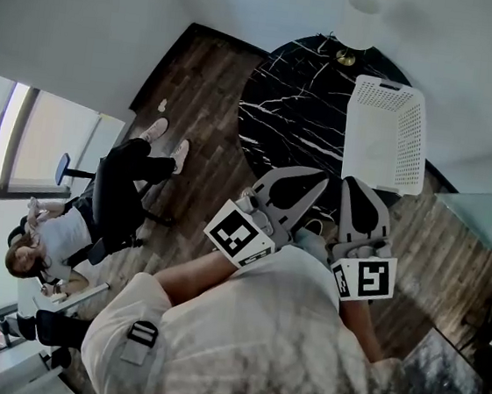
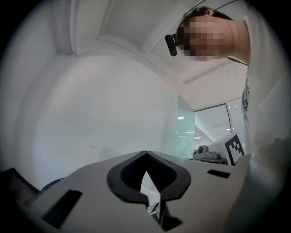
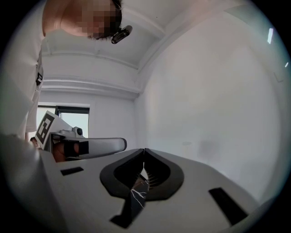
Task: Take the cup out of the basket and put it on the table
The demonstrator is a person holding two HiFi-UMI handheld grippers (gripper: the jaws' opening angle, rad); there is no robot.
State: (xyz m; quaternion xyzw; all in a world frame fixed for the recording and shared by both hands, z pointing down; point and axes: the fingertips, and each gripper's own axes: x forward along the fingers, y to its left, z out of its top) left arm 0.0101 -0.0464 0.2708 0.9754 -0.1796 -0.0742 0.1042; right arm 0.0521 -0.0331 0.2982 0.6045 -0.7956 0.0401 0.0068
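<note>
White basket [image 1: 386, 133], black white-veined table [image 1: 291, 109]

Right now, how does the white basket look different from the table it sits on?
The basket is white, while the table is black with thin white veins. The basket is boxy with straight sides, but the table is round. The basket's walls are dotted with little holes, and the table's top is solid. What they share is a spot: the basket rests on the table, at its right side.
</note>
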